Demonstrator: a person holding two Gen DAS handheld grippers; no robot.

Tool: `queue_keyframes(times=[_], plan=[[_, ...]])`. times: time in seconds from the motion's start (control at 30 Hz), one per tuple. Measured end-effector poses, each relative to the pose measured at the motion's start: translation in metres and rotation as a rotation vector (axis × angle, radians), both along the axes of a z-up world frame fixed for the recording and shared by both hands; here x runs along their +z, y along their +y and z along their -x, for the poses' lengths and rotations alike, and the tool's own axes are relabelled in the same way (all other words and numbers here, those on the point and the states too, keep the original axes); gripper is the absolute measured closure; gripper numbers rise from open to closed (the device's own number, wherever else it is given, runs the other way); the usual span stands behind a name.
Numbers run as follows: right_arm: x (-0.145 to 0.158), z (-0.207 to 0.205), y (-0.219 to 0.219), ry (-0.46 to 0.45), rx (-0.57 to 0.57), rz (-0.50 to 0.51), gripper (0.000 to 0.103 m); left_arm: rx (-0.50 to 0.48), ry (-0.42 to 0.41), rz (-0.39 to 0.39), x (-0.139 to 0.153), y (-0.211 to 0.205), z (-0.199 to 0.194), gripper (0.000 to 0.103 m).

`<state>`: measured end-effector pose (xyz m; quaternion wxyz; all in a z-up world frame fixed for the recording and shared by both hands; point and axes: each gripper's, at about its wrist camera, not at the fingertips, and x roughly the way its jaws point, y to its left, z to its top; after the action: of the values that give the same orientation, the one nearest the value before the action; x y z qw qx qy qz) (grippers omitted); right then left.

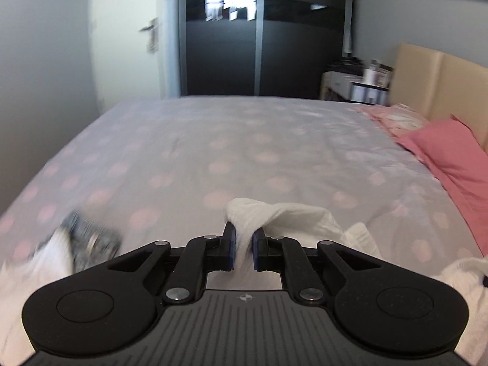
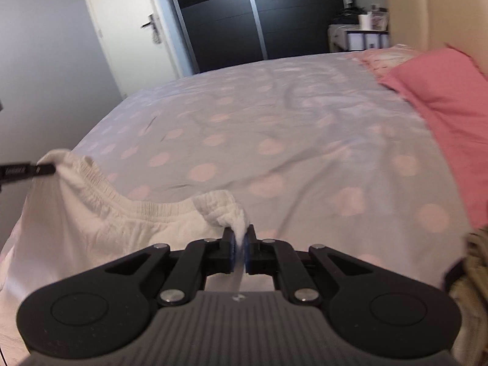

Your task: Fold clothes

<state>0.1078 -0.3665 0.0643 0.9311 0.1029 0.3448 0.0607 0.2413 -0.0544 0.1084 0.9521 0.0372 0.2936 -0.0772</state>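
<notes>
A white garment with an elastic waistband hangs between my two grippers above the near edge of the bed. My left gripper is shut on one end of the waistband. My right gripper is shut on the other end. In the right wrist view the left gripper's fingers show at the far left, pinching the waistband corner. The garment's lower part hangs below both cameras, out of sight.
The bed has a pale lilac cover with pink dots. Pink pillows lie at the right by a beige headboard. A blurred grey-and-white cloth lies at the left, an olive cloth at the right. A dark wardrobe stands behind.
</notes>
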Motion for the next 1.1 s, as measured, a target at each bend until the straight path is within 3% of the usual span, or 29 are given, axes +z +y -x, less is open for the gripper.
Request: queue_keyframes(times=[0.17,0.27,0.4,0.5,0.63,0.77,0.93,1.0,1.1], plan=[[0.023,0.057,-0.057,-0.072,-0.158,0.084,0.096,-0.193,-0.101,0.002,0.034,-0.105,-0.015,0.095],[0.031,0.097,-0.091,-0.074,-0.242,0.101,0.096,-0.305,-0.119,-0.021,0.040,-0.175,-0.018,0.095],[0.015,0.130,-0.124,-0.020,-0.307,0.094,0.096,-0.406,-0.084,-0.102,0.004,-0.262,-0.021,0.095],[-0.003,0.122,-0.132,0.036,-0.310,0.136,0.096,-0.442,-0.008,-0.146,-0.040,-0.302,-0.020,0.095],[-0.025,0.108,-0.122,0.093,-0.250,0.245,0.096,-0.463,0.087,-0.181,-0.089,-0.321,-0.020,0.094],[-0.047,0.096,-0.113,0.155,-0.185,0.338,0.095,-0.464,0.163,-0.212,-0.119,-0.321,-0.022,0.090],[-0.066,0.087,-0.111,0.230,-0.154,0.439,0.091,-0.468,0.245,-0.227,-0.133,-0.310,-0.018,0.061],[-0.065,0.087,-0.112,0.244,-0.144,0.451,0.084,-0.469,0.228,-0.229,-0.126,-0.297,-0.011,0.058],[-0.055,0.092,-0.112,0.241,-0.117,0.444,0.062,-0.482,0.209,-0.236,-0.111,-0.271,-0.002,0.057]])
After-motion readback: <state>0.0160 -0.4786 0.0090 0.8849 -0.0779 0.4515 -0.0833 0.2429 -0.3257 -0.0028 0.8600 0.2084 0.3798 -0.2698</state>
